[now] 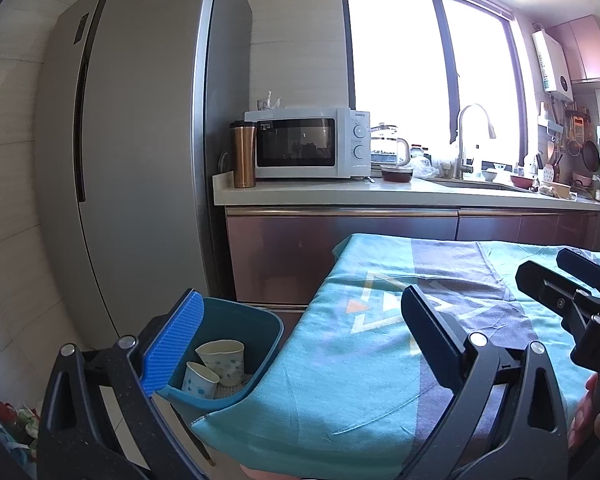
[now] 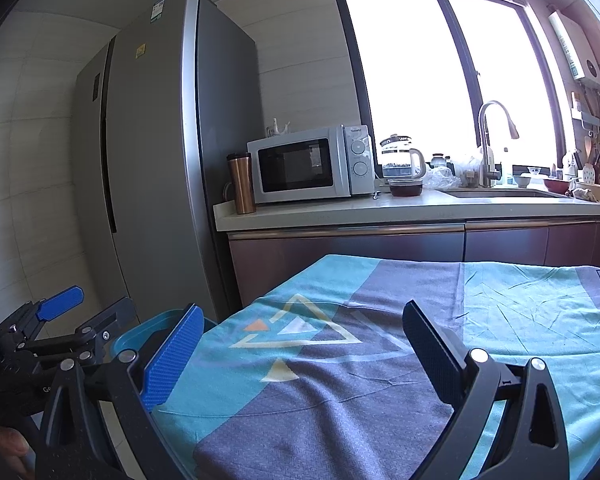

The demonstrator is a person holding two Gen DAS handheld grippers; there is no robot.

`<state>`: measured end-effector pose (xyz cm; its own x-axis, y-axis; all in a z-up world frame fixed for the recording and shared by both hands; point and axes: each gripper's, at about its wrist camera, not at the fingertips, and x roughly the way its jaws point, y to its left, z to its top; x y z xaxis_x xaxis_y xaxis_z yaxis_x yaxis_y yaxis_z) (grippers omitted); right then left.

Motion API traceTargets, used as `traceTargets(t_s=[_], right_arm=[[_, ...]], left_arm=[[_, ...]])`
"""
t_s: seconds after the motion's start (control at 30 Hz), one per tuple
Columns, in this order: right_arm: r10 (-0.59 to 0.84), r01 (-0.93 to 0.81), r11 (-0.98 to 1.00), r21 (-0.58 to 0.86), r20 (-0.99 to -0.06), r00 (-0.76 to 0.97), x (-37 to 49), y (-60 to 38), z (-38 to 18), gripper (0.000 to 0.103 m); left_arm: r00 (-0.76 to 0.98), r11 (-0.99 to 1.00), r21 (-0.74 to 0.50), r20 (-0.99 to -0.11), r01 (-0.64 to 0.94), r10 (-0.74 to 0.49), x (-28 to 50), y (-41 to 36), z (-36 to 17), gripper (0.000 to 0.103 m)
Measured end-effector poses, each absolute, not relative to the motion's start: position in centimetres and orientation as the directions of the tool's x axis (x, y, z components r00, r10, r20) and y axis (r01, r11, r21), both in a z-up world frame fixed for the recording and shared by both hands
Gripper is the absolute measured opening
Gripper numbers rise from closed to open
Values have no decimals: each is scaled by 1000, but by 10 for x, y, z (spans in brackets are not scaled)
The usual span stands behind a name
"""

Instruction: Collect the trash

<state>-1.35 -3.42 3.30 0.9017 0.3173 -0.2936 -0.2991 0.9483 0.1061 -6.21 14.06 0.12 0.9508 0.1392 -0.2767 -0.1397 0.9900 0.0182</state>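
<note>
Left wrist view gives us the task's things most plainly: two white paper cups with pale blue dots (image 1: 214,366) lie inside a teal plastic bin (image 1: 260,360) that stands on the floor just beside the left edge of the desk. One cup sits upright-ish against the far wall of the bin, the other leans in front of it, lower and to the left. Our left gripper (image 1: 300,348) hangs above and in front of them with its jaws spread wide and nothing between them; its blue ribbed finger pad (image 1: 172,344) overlaps the bin's near left rim in this view, while the black finger (image 1: 432,340) is over the cloth. We cannot tell whether the pad touches the rim.

A teal and grey cloth with a triangle pattern (image 1: 360,340) covers the desk (image 2: 520,312). Our right gripper (image 2: 300,352) hovers over that cloth, jaws likewise wide apart and holding nothing; from its camera only a curved bit of the bin's rim shows past its blue pad, the cups hidden.

Beyond the desk we see a tall grey refrigerator (image 1: 140,160) on the left, then a kitchen counter carrying a copper-coloured travel mug (image 1: 243,154), a white microwave oven (image 1: 312,144), a glass kettle (image 1: 388,146) and a chrome arched tap (image 1: 470,136) under a bright window (image 1: 428,60).
</note>
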Motion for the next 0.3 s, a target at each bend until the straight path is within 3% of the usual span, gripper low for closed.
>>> traceTargets(t_s=[0.3], right_arm=[[231,-211,973,93,-363,903,-6,-76,24,96]], left_arm=[[905,998,-56,-424,10,-33,-9,118,-5,97]])
